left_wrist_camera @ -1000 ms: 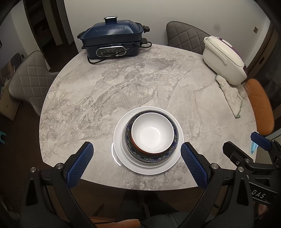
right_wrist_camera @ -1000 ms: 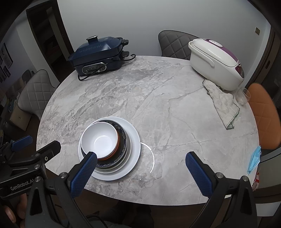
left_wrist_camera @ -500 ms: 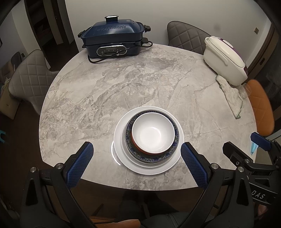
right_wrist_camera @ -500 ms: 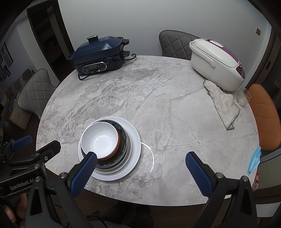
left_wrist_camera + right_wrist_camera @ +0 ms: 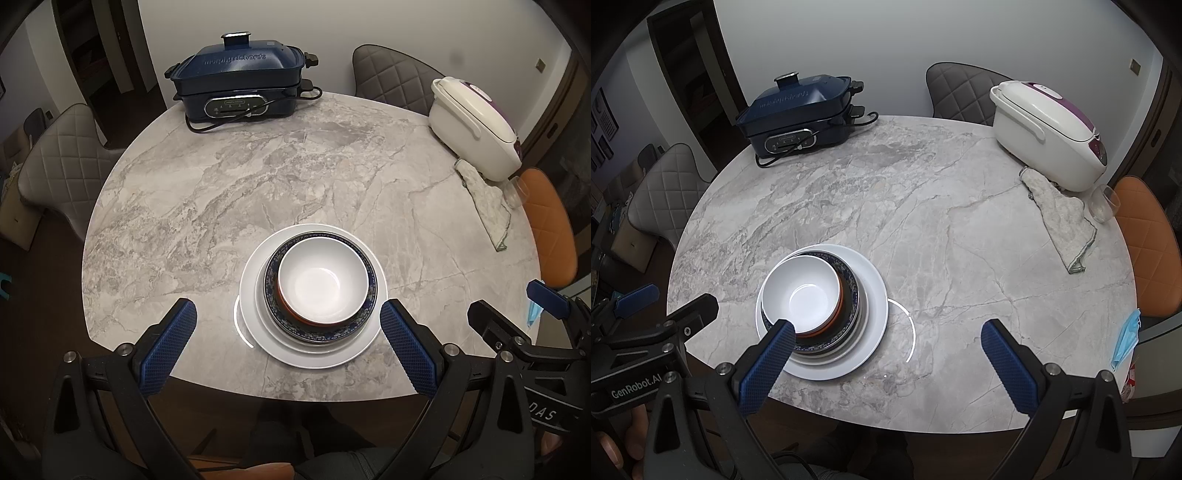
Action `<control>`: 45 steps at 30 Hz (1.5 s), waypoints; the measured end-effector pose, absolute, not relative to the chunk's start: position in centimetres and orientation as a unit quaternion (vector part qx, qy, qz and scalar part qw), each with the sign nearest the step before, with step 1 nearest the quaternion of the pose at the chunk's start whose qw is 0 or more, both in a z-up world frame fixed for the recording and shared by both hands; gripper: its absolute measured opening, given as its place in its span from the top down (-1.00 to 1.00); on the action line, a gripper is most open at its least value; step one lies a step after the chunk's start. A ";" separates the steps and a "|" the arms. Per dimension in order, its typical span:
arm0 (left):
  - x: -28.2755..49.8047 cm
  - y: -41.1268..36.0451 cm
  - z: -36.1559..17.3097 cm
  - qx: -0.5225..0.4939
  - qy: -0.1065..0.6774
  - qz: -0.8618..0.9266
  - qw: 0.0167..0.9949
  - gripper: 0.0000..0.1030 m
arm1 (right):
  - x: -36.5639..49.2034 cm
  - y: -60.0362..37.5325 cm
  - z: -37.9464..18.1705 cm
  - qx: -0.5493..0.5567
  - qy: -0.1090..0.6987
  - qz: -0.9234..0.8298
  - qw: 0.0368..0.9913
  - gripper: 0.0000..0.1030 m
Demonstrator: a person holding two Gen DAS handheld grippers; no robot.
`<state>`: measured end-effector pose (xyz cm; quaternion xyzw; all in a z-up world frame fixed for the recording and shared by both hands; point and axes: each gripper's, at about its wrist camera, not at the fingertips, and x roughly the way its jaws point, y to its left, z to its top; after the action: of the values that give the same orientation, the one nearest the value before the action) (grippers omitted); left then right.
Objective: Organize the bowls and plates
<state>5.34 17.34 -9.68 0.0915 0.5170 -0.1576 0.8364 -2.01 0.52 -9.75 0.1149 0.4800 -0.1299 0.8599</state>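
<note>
A white bowl with an orange-brown outside (image 5: 322, 277) sits in a dark blue patterned plate (image 5: 360, 322), which rests on a large white plate (image 5: 255, 291) near the table's front edge. The stack also shows in the right wrist view: bowl (image 5: 801, 290), blue plate (image 5: 851, 291), white plate (image 5: 875, 295). My left gripper (image 5: 288, 343) is open and empty, held above the front edge just before the stack. My right gripper (image 5: 886, 354) is open and empty, to the right of the stack; its left finger overlaps the stack's near rim in view.
The round marble table (image 5: 229, 177) carries a dark blue electric cooker (image 5: 238, 86) at the back left, a white rice cooker (image 5: 1047, 133), a grey cloth (image 5: 1058, 218) and a glass (image 5: 1102, 203) at the right. Chairs surround the table. A blue mask (image 5: 1126, 338) hangs at the right.
Both grippers have drifted very slightly; the stack of dishes has not moved and both grippers stay open.
</note>
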 end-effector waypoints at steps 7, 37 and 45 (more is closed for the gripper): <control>5.4 17.4 -9.7 0.091 0.517 -0.157 0.836 -0.95 | -1.9 0.6 -9.8 0.114 0.480 -0.129 0.860 -1.00; 5.7 17.4 -10.3 0.086 0.518 -0.153 0.837 -0.95 | -1.7 0.6 -9.9 0.114 0.482 -0.129 0.859 -1.00; 5.8 17.4 -10.4 0.086 0.518 -0.154 0.837 -0.95 | -1.5 0.5 -9.9 0.114 0.482 -0.128 0.859 -1.00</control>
<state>5.83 17.37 -10.43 0.0862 0.5181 -0.1536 0.8370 -1.54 0.52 -9.90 0.1137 0.4820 -0.1281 0.8592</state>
